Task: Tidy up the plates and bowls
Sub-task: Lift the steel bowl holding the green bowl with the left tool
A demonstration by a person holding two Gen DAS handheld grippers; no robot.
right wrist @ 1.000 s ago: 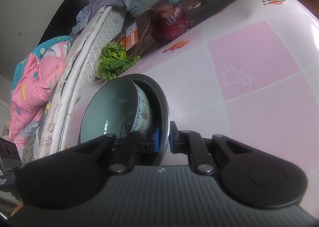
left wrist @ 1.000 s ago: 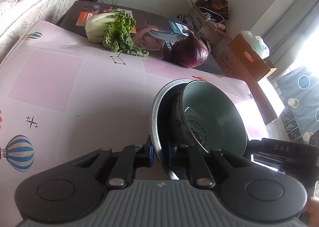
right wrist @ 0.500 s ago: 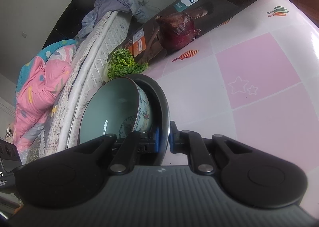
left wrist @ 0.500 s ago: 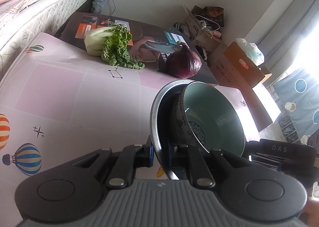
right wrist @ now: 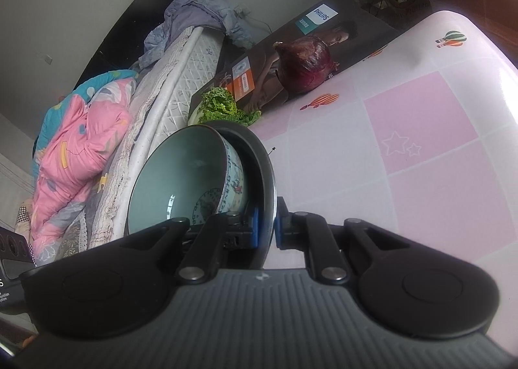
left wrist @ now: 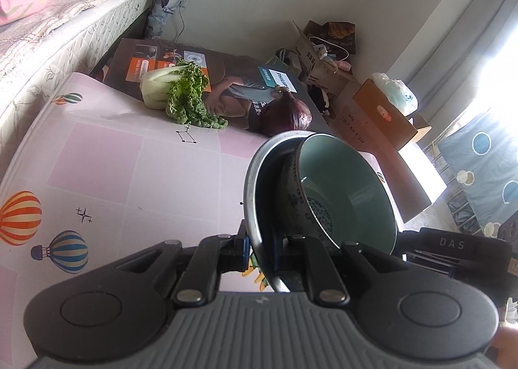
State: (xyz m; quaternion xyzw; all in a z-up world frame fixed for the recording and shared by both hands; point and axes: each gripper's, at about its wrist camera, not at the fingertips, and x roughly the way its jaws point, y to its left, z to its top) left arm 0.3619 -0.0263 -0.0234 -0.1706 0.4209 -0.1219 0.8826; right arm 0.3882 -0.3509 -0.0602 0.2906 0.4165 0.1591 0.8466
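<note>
Compared with 1 s earlier, both views showed more of the table (left wrist: 136, 171) and more of the room beyond it, so the table looked farther below; the pan and bowl kept the same place against both grippers. The left gripper (left wrist: 262, 247) was pinched tight on the pan (left wrist: 255, 181) rim, with 1 blue pad (left wrist: 245, 249) outside the metal wall and the other finger inside. The right gripper (right wrist: 266, 229) was likewise clamped on the opposite rim of the pan (right wrist: 264, 158), with blue pads (right wrist: 255, 226) on either side of the wall. The bowl (left wrist: 343, 187), teal inside and patterned outside, sat in the pan, just right of the left fingers; in the right view the bowl (right wrist: 181, 174) lay just left of the fingers. Pan and bowl were held above the table, apart from it. The greens (left wrist: 184, 100) and the red onion (left wrist: 286, 115) lay at the table's far edge against a printed box (left wrist: 226, 77). A bed (right wrist: 174, 77) stood beside the table.
</note>
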